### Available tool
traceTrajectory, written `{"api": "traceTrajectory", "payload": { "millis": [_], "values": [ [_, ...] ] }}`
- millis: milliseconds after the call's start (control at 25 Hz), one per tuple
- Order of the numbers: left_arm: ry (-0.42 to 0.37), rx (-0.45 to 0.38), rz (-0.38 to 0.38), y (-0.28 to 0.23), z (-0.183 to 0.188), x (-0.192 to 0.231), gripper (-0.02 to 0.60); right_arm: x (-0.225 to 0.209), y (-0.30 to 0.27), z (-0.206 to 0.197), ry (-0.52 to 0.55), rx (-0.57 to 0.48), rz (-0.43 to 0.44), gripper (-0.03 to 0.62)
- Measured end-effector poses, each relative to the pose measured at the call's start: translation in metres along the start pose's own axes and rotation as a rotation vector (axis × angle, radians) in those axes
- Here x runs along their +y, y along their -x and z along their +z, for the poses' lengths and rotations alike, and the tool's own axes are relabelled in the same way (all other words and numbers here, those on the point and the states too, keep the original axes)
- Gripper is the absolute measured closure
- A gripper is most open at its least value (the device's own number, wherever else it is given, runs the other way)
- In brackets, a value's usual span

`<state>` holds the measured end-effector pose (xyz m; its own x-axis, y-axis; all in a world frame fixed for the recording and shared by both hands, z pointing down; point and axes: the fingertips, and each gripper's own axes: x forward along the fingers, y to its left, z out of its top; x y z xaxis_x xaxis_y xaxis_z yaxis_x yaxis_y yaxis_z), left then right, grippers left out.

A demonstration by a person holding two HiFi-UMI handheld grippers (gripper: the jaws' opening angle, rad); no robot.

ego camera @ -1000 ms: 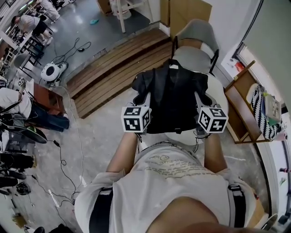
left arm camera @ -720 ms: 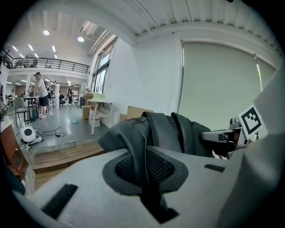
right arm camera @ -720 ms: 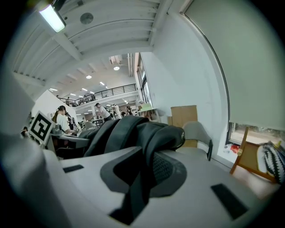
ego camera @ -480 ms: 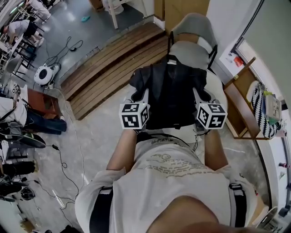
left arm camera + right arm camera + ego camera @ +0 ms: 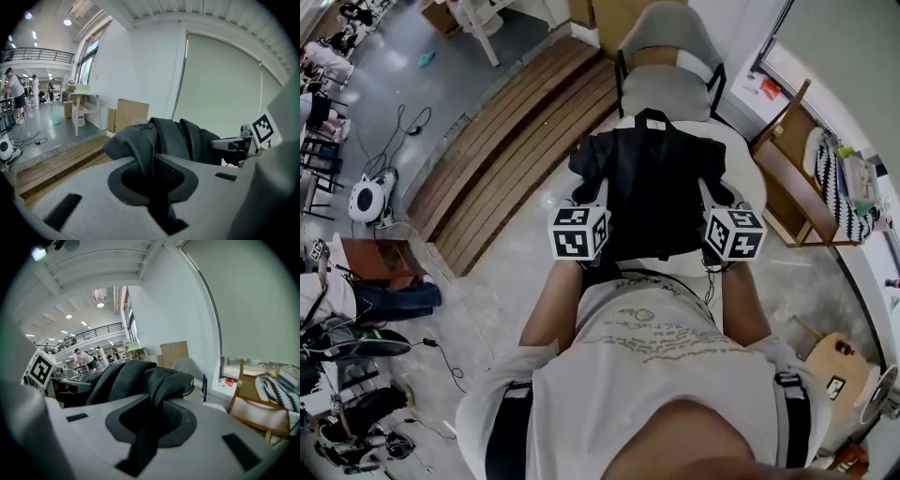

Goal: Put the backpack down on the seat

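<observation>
Black backpack [image 5: 661, 192] sits above the white seat [image 5: 748, 173], gripped at either side by the clenched fingers of the left gripper [image 5: 598, 197] and right gripper [image 5: 711, 197]; it looks positioned, with resting it down and letting go seemingly left.

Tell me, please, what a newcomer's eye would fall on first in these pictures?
The black backpack fills the middle of the head view, with the round white seat beneath it. The left gripper and right gripper each clamp one side of it, with their marker cubes flanking it. A grey chair stands just beyond the seat.
</observation>
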<state>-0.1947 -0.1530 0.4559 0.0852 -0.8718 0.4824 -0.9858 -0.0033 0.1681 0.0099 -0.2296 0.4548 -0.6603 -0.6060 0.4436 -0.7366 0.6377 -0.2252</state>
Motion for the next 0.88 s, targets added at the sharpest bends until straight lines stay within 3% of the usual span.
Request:
{"api": "traceTrajectory", "payload": {
  "millis": [280, 720, 880],
  "values": [
    [-0.057, 0.106, -0.118, -0.046, -0.012, 0.027, 0.532, -0.004, -0.029, -0.039, -0.129, 0.068, -0.098, 0.542],
    [-0.099, 0.334, -0.254, -0.135, -0.080, 0.071, 0.533, -0.020, -0.093, -0.119, -0.230, 0.227, -0.212, 0.542],
    [-0.099, 0.397, -0.281, -0.171, -0.107, 0.084, 0.532, -0.034, -0.122, -0.148, -0.243, 0.213, -0.265, 0.542]
  ]
}}
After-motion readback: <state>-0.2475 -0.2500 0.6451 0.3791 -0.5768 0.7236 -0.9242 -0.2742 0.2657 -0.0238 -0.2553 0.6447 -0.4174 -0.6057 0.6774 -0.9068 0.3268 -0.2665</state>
